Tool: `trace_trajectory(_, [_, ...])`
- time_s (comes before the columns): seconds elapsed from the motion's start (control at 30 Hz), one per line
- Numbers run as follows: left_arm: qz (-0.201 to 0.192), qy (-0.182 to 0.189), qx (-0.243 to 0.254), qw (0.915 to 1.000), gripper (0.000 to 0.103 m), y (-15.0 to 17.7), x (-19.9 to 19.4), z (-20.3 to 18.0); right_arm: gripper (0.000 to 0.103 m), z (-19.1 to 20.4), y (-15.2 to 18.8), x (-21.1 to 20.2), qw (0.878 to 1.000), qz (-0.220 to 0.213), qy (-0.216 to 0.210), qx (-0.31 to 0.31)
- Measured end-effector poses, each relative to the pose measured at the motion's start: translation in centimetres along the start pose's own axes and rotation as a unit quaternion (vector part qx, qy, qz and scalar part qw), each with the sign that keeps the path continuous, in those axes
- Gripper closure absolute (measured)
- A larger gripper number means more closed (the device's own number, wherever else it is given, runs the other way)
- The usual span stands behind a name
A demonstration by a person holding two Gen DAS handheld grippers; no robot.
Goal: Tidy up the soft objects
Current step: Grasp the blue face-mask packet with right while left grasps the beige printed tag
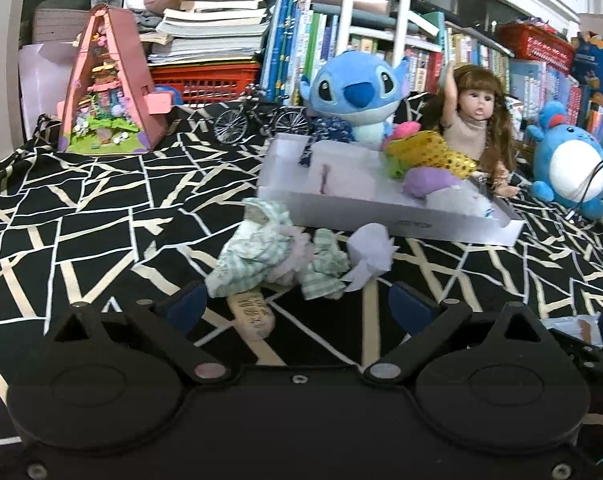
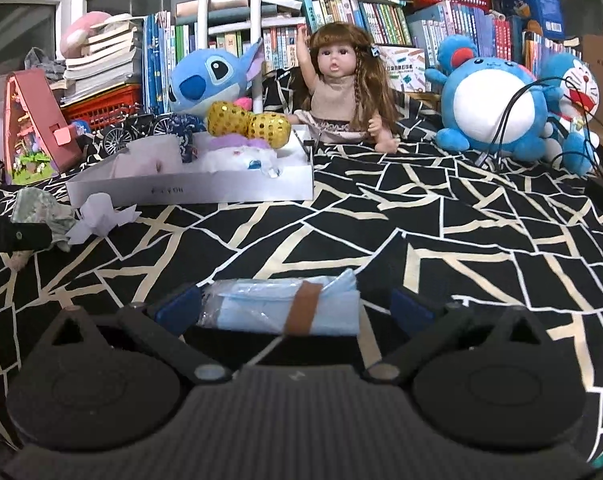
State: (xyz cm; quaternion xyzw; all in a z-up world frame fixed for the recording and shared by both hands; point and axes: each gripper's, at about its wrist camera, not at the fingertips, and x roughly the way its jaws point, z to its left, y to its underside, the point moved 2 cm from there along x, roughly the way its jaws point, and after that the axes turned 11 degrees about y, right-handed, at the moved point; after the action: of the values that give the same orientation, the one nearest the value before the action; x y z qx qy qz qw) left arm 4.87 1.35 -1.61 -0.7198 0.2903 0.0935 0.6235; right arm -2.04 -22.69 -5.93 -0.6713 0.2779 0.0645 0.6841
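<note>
now the left gripper (image 1: 293,304) gapes wide over the green checked cloth bundle (image 1: 257,256), lined up beside the white box (image 1: 381,216). right gripper (image 2: 297,306) brackets a blue plastic-wrapped packet (image 2: 277,306); whether it pinches, i cannot tell.

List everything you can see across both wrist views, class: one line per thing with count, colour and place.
tray: one, white, centre-left on cloth, holding soft items
gold sequin toy: one, gold, in tray
green checked fabric bundle: one, green-white, before tray
white tissue: one, beside bundle
blue plush: one, behind tray
doll: one, brown-haired, seated right of tray
round blue plush: one, far right
blue wrapped packet: one, between right fingers
left hand-held gripper: open
right hand-held gripper: open
</note>
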Motion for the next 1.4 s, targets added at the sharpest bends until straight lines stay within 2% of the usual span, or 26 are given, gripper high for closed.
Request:
trace_trajectory(0.2, [0.016,-0.016,-0.013,0.9996,0.007,0.1,0.6,1.1,0.000,0.7,-0.3,0.8,1.000,0.010,-0.012,0.005])
trace_trajectory(0.4, [0.036,-0.020,-0.016,0.9990,0.027,0.3,1.2,1.6,0.000,1.5,-0.3,1.2,1.000,0.013,-0.008,0.002])
trace_trajectory(0.53, [0.032,-0.024,-0.001,0.9992,0.049,0.5,0.9,1.4,0.000,2.0,-0.4,1.6,1.000,0.020,0.000,-0.007])
trace_trajectory(0.77, [0.029,-0.027,0.003,0.9992,0.064,0.5,0.8,1.2,0.000,2.5,-0.3,1.7,0.999,0.023,0.011,-0.021])
trace_trajectory(0.97, [0.031,-0.026,0.006,0.9992,0.068,0.8,0.8,1.1,0.000,2.6,-0.4,1.7,0.999,0.031,0.019,-0.014])
trace_trajectory(1.4, [0.027,-0.037,0.019,0.9988,0.067,1.1,0.9,0.8,0.000,2.7,-0.3,1.6,0.999,0.032,0.027,-0.008])
